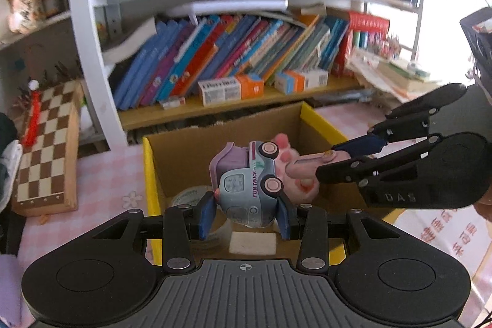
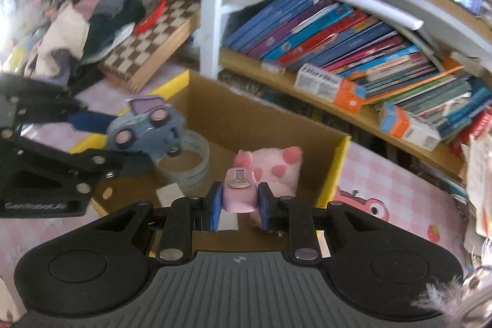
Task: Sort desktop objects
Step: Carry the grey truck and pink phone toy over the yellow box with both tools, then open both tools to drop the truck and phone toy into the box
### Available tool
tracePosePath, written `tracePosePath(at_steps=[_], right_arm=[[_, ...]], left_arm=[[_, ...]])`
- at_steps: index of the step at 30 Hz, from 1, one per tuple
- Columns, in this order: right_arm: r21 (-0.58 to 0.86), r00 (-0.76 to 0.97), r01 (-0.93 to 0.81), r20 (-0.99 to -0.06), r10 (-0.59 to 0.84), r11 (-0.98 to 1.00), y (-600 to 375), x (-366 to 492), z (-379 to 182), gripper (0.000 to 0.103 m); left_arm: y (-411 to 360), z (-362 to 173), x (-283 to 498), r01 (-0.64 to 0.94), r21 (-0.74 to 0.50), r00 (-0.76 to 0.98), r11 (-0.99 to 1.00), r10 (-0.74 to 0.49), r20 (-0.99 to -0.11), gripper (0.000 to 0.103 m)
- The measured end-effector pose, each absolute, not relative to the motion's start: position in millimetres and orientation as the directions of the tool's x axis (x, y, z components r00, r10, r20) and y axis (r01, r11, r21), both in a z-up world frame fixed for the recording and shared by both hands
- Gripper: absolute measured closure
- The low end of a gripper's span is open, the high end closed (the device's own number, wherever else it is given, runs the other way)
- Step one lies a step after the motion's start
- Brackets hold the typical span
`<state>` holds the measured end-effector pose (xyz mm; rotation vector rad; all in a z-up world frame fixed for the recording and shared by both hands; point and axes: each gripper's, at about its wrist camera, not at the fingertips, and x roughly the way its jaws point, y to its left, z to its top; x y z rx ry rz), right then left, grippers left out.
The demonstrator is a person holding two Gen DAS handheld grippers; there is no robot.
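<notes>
My left gripper [image 1: 246, 215] is shut on a blue-grey toy truck [image 1: 246, 183] with pink wheels, held over an open cardboard box [image 1: 190, 156] with yellow flaps. My right gripper [image 2: 240, 206] is shut on a small pink stapler-like object [image 2: 240, 189], also held over the box [image 2: 246, 119]. In the left wrist view the right gripper [image 1: 326, 159] reaches in from the right with the pink object [image 1: 307, 166]. In the right wrist view the left gripper [image 2: 101, 140] holds the truck [image 2: 144, 128] at the left. Inside the box lie a pink-and-white plush [image 2: 276, 168], a tape roll [image 2: 190, 162] and a white eraser [image 2: 169, 192].
The box sits on a pink checked tablecloth [image 2: 384, 183]. A bookshelf [image 1: 215, 109] with leaning books and small orange cartons stands behind it. A wooden chessboard [image 1: 46, 149] leans at the left, with a pile of clothes [image 2: 86, 29] beyond it.
</notes>
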<state>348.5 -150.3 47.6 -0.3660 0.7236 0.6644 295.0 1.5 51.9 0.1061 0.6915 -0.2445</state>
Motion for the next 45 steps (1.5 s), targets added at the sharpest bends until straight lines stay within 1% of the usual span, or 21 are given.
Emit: tracePosePath(at_steps=[6,17,28,40,45], right_arm=[[-0.090,0.479,-0.731,-0.773,0.415,0.676,-135,368,29,0.080],[-0.061,0.382,-0.773,-0.839,0.387,0.631,-127,393,7,0.080],[-0.030,0.332,-0.793,-0.859,0.390,0.608,-123,400,-3,0.080],[-0.012,0.308,-0.795,-0.869,0.387,0.607,-119,403,-11,0.080],[-0.010,0.308,-0.793,-0.869,0.387,0.609,-119,402,-12,0.080]], left_arm=[[-3,39,327,0.294,0.044,0.676,0.955,-0.175,-0.716,0.064],[-12,20,362,0.288,0.040,0.604,0.957,-0.149,-0.783,0.064],[-23,6,379,0.323,0.079,0.546,0.943,-0.117,-0.830,0.064],[-30,-4,389,0.332,0.111,0.517,0.937,-0.082,-0.852,0.064],[-28,-5,391,0.317,0.104,0.505,0.943,-0.075,-0.860,0.062]])
